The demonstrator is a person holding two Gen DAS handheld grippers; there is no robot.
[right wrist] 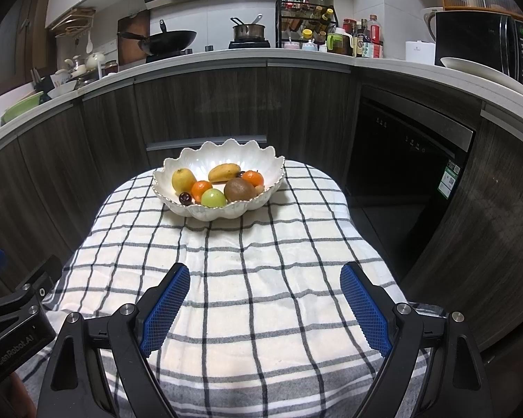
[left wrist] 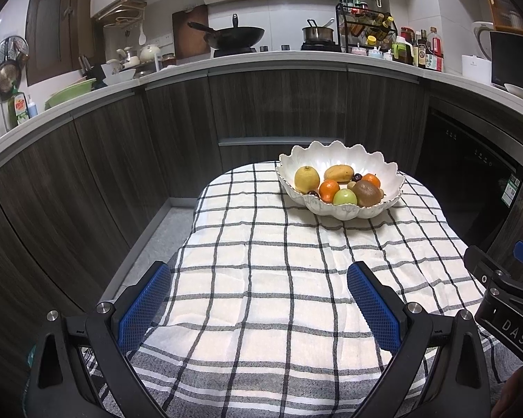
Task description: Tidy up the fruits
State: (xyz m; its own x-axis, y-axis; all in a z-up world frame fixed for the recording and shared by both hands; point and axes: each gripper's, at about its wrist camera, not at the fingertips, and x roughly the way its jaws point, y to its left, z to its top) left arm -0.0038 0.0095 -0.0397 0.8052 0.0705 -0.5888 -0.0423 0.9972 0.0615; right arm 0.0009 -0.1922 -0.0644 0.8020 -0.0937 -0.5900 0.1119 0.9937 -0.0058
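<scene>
Well ahead of both wide-spread tools, left tool and right tool, sits the fruit bowl.

One bowl, two oranges, one lemon, one kiwi.

This is a home kitchen. A black wok and a small pot sit on the stove. Sauce bottles line the white counter. A microwave stands on the right.
</scene>
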